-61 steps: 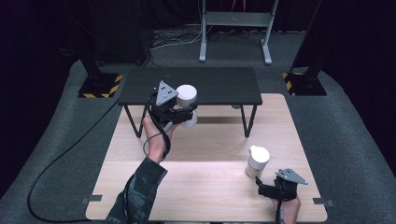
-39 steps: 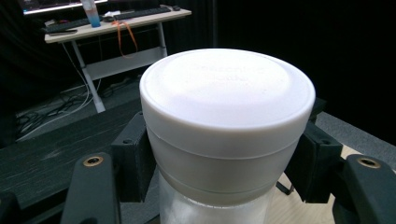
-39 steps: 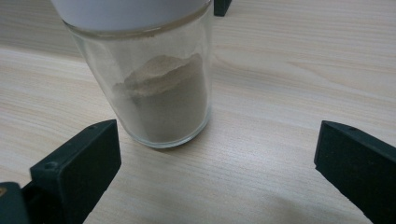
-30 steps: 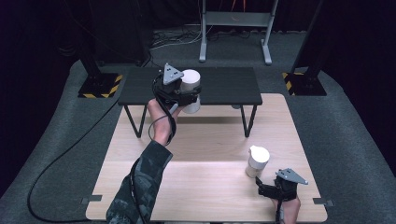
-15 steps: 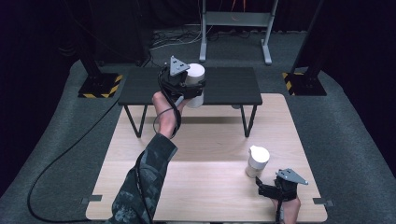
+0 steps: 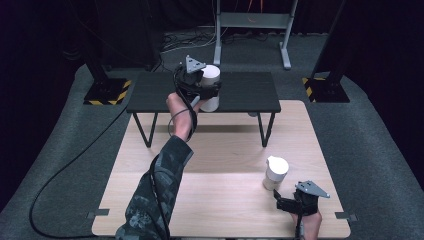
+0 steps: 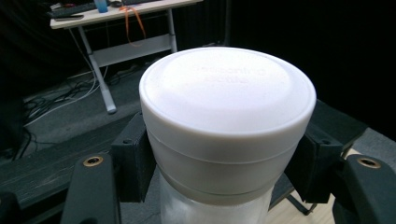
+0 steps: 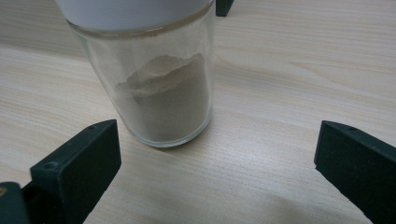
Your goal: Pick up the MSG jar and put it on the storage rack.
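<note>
A white-lidded glass jar [image 7: 224, 130] sits clamped in the left gripper [image 6: 202, 87] above the black bench [image 6: 245, 92]; the right gripper [image 8: 215, 168] gapes wide, holding nothing.

Matt white plastic lid [image 7: 227, 93], clear glass jar [image 8: 159, 93], pale wood-grain table [image 6: 225, 150].

one overhead view, two close claw-mounted views forward

Broad bare wood lies open across the middle of the counter [image 6: 210, 165] — a claw could pass freely there. The black bench [image 6: 150, 95] bars the far edge, and a powder jar [image 6: 275, 172] stands just ahead of the right claw [image 6: 287, 204] — wood beside it bare
</note>
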